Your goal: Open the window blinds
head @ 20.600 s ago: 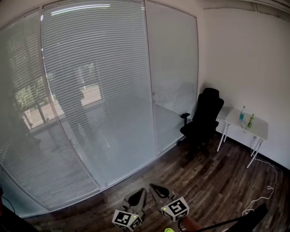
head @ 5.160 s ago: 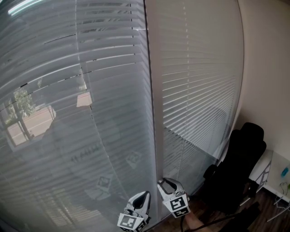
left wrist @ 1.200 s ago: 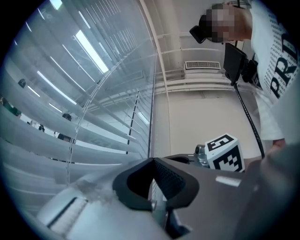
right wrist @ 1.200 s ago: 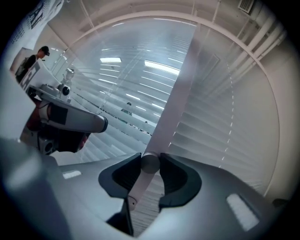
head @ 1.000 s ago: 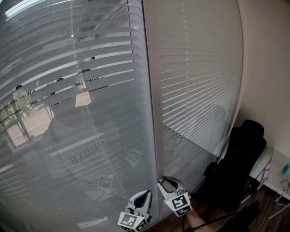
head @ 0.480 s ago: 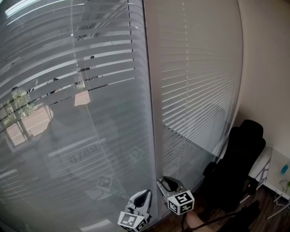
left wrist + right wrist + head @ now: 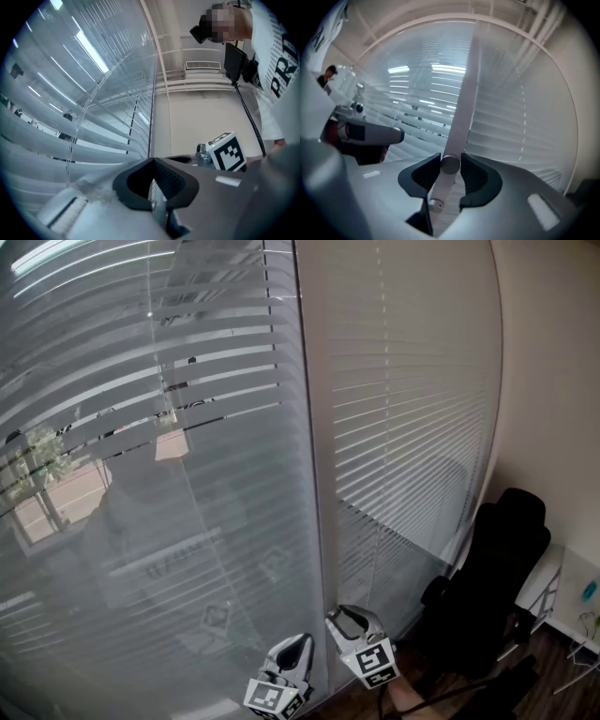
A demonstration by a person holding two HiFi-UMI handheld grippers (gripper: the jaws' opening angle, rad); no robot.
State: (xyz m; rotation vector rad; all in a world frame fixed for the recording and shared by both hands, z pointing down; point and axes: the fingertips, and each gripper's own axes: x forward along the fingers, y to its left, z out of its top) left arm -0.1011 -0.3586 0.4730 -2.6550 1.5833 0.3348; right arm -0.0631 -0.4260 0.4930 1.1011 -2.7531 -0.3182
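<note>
Has tilted the left-pane blinds (image 7: 169,427) further open than five seconds back, clasping the frame (image 7: 314,474) knob (image 7: 450,165) in the just-widened jaws of the right gripper (image 7: 347,620), with jaws of the left gripper (image 7: 298,645) closed together.

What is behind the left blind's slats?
Through the gaps in the left blind, a tree and sunlit ground show outside. The slats cover everything else out there.

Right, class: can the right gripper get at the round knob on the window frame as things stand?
Probably yes: the knob already sits between the right gripper's jaws, seemingly touched on both sides; those jaws have just been opening slightly.
</note>
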